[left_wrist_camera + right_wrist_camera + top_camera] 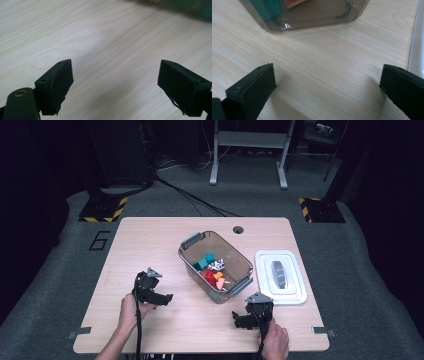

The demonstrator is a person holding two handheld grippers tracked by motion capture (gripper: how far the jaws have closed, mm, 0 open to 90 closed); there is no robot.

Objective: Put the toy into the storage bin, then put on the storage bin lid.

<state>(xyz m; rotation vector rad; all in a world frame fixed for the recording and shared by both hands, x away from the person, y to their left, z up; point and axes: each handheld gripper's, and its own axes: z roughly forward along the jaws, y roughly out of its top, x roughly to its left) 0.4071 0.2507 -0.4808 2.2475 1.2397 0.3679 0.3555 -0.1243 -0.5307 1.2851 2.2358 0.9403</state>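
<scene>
Scene: a person at a wooden table [150,240] works a hand-held gripper in each hand.
Box: a clear plastic box [240,255] with grey end handles sits mid-table, open, holding small coloured toy pieces [212,270].
Lid: a white lid [295,295] lies flat just right of the box.
Left gripper [167,297]: jaws wide apart, nothing between them, over bare wood left of the box.
Right gripper [236,319]: jaws spread wide and empty, near the box's closest corner.
Handling: the box looks light, stiff and smooth-walled, likely slippery; the grey handles seem the surest hold.
Lid hold: thin and rigid by appearance, best pinched at its raised rim.
</scene>
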